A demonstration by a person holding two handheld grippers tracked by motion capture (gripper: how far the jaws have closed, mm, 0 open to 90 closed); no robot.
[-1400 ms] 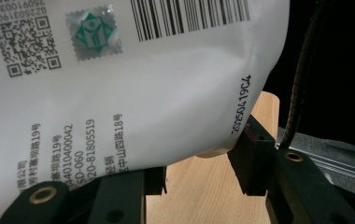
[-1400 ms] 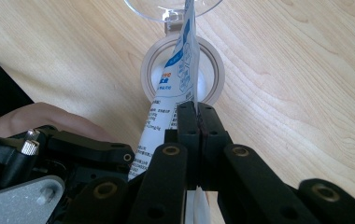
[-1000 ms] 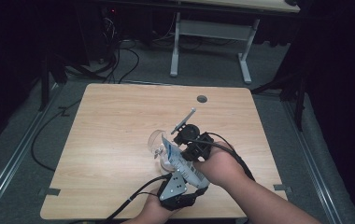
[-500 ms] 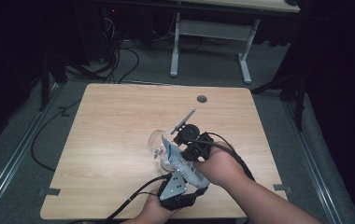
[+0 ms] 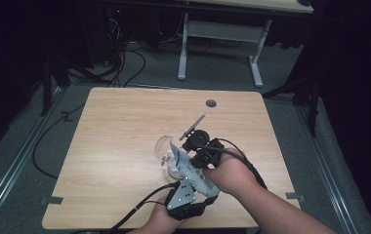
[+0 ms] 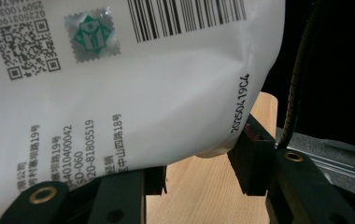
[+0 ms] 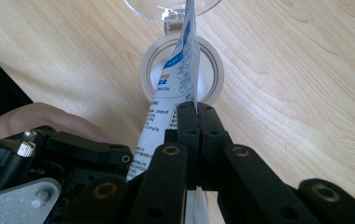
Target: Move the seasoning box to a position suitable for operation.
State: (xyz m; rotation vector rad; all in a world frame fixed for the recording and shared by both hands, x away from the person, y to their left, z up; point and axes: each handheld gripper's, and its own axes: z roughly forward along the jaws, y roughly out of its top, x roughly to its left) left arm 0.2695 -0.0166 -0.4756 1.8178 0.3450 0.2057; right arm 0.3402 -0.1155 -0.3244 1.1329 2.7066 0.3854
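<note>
A white pouch (image 5: 187,166) with blue print and a barcode is held tilted above the table between both grippers. My left gripper (image 5: 196,184) holds its lower end from the near side; in the left gripper view the pouch (image 6: 133,79) bulges between the two jaws (image 6: 199,168). My right gripper (image 7: 196,109) is shut on the pouch's thin side seam (image 7: 185,60). Under the pouch's upper end stands a clear glass vessel (image 5: 165,148). In the right gripper view a beige-rimmed round opening (image 7: 215,60) lies right below the pouch's tip.
The light wooden table (image 5: 125,126) has a small round grommet hole (image 5: 211,103) near its far edge. Black cables (image 5: 139,209) trail off the near edge. A grey desk frame (image 5: 222,44) stands on the floor beyond, with dark floor all round.
</note>
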